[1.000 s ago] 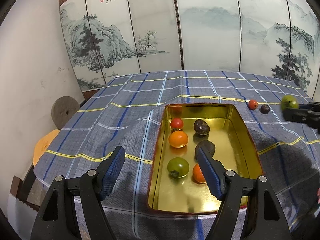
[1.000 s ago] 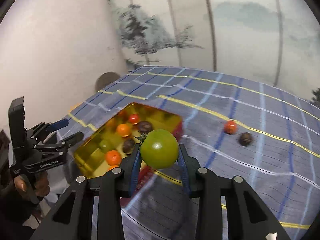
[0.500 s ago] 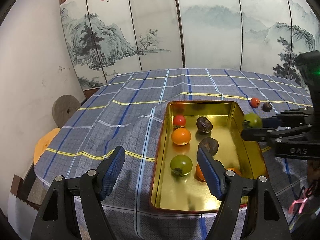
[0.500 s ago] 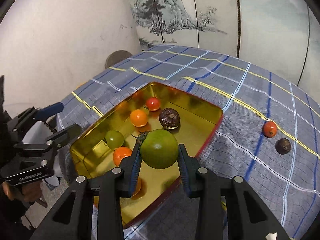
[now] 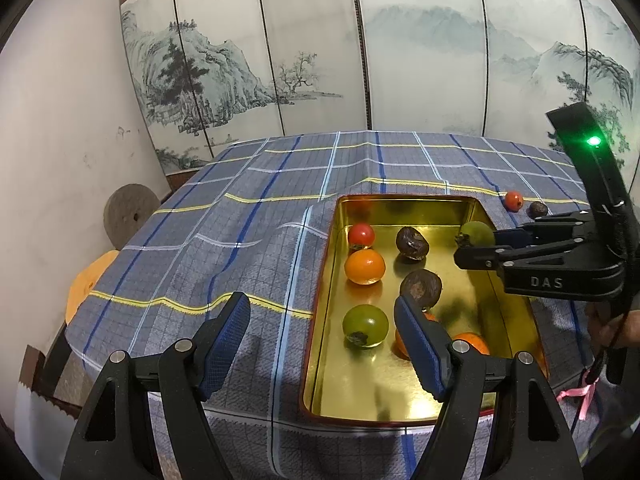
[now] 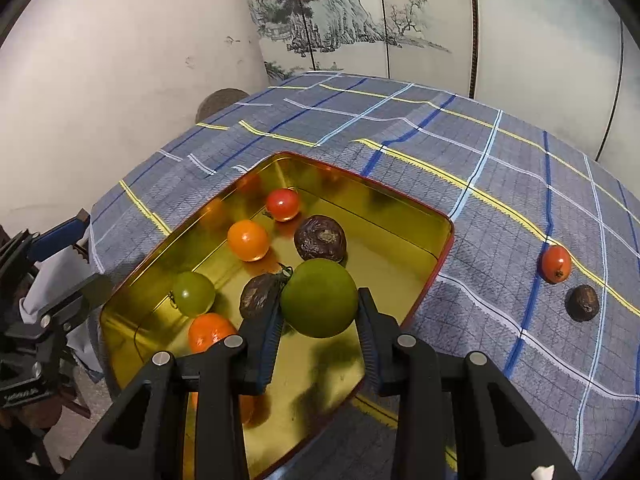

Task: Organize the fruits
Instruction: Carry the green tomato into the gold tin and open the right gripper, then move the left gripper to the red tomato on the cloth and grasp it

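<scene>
Right hand-held gripper [image 6: 319,312]: my pads pinch the large green fruit [image 6: 318,298] from both sides. It hangs above the inside of the gold tin tray [image 6: 424,220], over the right half, clear of the tray floor as far as I can tell.

Left hand-held gripper [image 5: 322,330]: jaws spread, nothing between the blue pads. It sits at the near left corner of the tray, one finger over the plaid cloth [image 5: 240,232], the other over the tray.

Tray contents: small red fruit [image 6: 283,204], orange fruit [image 6: 248,240], dark wrinkled fruit [image 6: 320,239], small green fruit [image 6: 193,293], a second dark fruit [image 6: 258,295] just beside my left pad, another orange fruit [image 6: 210,332] at the near end (partly hidden by the finger).

Out on the bench, on the cloth right of the tray: one red fruit [image 6: 556,263] and one dark fruit [image 6: 583,303], near each other, not touching.
</scene>
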Demonstrator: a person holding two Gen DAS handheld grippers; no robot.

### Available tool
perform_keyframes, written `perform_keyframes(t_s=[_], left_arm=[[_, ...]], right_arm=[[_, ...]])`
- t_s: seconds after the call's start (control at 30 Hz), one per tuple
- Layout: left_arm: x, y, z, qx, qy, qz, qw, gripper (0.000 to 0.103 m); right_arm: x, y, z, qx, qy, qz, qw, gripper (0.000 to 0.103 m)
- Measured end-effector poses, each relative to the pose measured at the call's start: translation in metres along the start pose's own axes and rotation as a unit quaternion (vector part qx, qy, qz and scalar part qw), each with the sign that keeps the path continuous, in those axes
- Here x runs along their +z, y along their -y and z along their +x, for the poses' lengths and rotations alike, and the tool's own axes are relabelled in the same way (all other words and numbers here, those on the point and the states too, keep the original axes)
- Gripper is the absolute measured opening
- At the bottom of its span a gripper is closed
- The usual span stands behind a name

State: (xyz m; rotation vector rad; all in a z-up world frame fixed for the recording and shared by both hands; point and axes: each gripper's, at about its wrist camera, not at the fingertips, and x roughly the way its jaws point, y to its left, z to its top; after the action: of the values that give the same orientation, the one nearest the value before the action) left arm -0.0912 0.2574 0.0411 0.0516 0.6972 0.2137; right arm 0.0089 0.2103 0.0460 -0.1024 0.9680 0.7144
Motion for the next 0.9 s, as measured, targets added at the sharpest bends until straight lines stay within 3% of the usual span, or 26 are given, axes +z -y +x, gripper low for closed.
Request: perform_keyframes(t_s=[0.27,0.4,0.5,0.7,0.9], left_arm=[[-0.002,-0.002,0.001,0.001,-0.005,-0.001,1.0000,0.075],[-0.002,-0.002,0.000,0.004,-0.004,0.002,1.0000,0.075],[-0.001,-0.001,-0.003,0.007,-0.003,0.007,0.9999,0.075],[0.007,0.008,-0.014,-0.006,0.008,0.019,0.9998,0.075],[0.033,0.043,-0.021,-0.049,0.013,0.058,0.9971,0.075]], right_arm=[[0.009,-0.003,0.005,0.003,0.008,0.004,1.000,0.037],[0.011,0.002,-0.014,0.028,0.051,0.027,0.998,0.052],[0.007,0.008,-0.036,0.033,0.081,0.041,0.995,0.056],[-0.042,0.041,-0.081,0.025,0.108,0.100,0.989,0.078],[-0.123,0.105,-0.120,-0.029,0.108,0.185,0.976,0.078]])
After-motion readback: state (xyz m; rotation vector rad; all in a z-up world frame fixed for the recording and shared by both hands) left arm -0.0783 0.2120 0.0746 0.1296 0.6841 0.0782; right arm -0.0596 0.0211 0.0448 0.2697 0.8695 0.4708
